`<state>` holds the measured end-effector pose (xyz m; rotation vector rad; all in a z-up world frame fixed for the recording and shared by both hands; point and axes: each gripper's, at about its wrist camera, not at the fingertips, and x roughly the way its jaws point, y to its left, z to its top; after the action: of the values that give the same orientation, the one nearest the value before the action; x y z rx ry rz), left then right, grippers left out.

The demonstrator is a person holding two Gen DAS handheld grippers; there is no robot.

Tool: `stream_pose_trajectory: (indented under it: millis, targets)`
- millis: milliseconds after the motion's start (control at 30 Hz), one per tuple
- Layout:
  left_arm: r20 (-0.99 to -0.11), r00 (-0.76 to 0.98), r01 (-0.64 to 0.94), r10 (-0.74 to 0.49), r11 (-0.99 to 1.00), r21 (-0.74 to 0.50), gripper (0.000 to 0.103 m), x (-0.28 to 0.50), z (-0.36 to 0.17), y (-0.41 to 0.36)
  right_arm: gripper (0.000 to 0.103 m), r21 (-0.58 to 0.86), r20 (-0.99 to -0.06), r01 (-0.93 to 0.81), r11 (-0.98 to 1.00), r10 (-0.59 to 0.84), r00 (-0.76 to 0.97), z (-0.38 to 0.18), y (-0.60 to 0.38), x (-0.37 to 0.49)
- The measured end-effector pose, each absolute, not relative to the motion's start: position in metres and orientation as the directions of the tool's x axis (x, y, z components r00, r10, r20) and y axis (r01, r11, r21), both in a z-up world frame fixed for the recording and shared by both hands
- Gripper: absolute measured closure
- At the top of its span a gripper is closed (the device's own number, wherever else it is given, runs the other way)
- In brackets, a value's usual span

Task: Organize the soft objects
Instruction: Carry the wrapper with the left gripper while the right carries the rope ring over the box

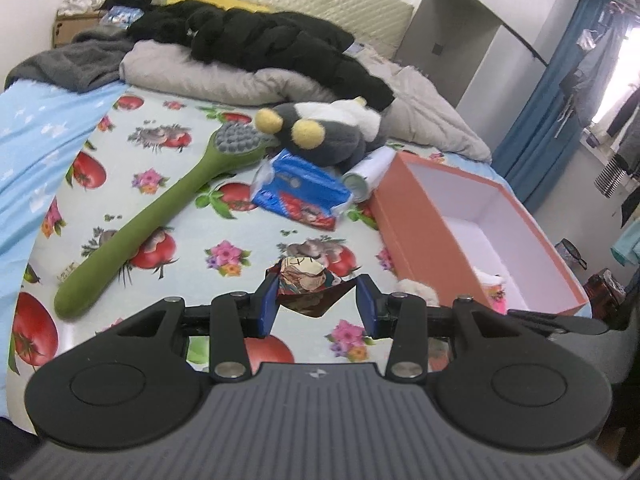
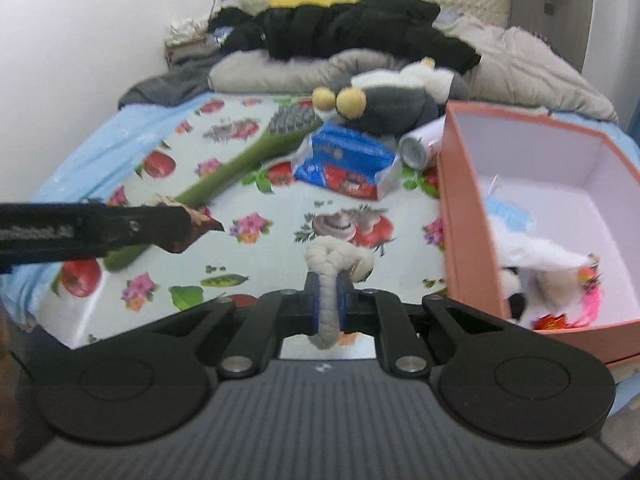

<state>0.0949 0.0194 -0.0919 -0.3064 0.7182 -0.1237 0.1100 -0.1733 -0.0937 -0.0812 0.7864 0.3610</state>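
My left gripper (image 1: 316,285) is shut on a small patterned fabric pouch (image 1: 306,280) and holds it above the bed. In the right wrist view it reaches in from the left with the same pouch (image 2: 202,224). My right gripper (image 2: 328,294) is shut on a white knotted rope (image 2: 334,258), lifted off the sheet beside the orange box (image 2: 460,216). Inside the box lie a white plush (image 2: 536,258), a blue mask (image 2: 510,212) and a pink item (image 2: 590,300). A grey and white plush with yellow feet (image 1: 320,128) lies further back on the bed.
On the tomato-print sheet (image 1: 192,240) lie a green long-handled brush (image 1: 160,204), a blue tissue pack (image 1: 300,190) and a white roll (image 1: 368,176). Grey bedding (image 1: 208,76) and black clothes (image 1: 280,44) are piled by the headboard. The orange box (image 1: 416,216) stands at the bed's right edge.
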Motion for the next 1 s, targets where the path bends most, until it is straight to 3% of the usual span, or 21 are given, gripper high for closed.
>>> stream_pose_trajectory:
  millis: [533, 1000]
  targets:
    - [-0.549, 0.796, 0.082, -0.256, 0.943, -0.321, 0.056, 0.057, -0.038, -0.007, 0.091, 0.094, -0.576, -0.359, 0.929, 0.345, 0.741, -0.018, -0.199, 0.069]
    - [-0.532, 0.763, 0.212, -0.367, 0.92, -0.33, 0.056, 0.072, -0.019, -0.06, 0.091, 0.102, -0.552, -0.231, 0.967, 0.249, 0.796, -0.005, -0.256, 0.059]
